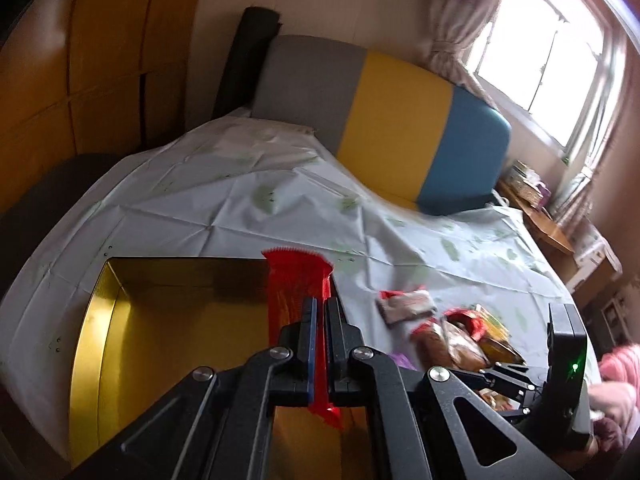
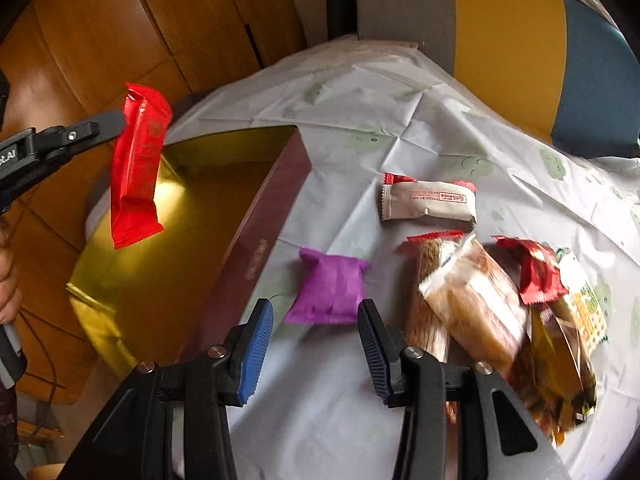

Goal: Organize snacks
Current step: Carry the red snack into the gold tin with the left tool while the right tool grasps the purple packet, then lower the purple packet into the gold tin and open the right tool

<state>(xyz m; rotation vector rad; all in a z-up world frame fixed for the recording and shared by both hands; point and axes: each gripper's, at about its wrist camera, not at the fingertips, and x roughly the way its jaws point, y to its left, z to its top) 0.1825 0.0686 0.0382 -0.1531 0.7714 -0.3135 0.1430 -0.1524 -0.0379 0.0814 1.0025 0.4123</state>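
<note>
So the left tool (image 1: 319, 308) is clamped tight on a long red wrapper snack (image 2: 136, 168), pinching it partway along so it dangles over the gold-lined box (image 2: 160, 264), which sits toward the left edge of the desk (image 2: 360, 112) on a pale cloth with little green prints. The box looks empty inside from what I can see, with a dark reddish outer wall. The right tool (image 2: 316, 320) has its blue-padded fingers (image 2: 256, 344) apart with nothing in them, and the purple packet (image 2: 330, 290) lies on the cloth just ahead of the gap between them, right beside the box wall; pads aren't touching it. The rest of the snacks are off to the right of that: a white packet with red ends (image 2: 428, 202) lying alone a bit further back, then a messy pile with two brownish clear-wrapped bars (image 2: 472, 300), a small dark red packet (image 2: 538, 276) on top and a green and yellow one (image 2: 580, 300) under it. Pile's pretty blurry so can't read any of it. A grey, yellow and blue chair back (image 1: 400, 120) stands at the far edge.
</note>
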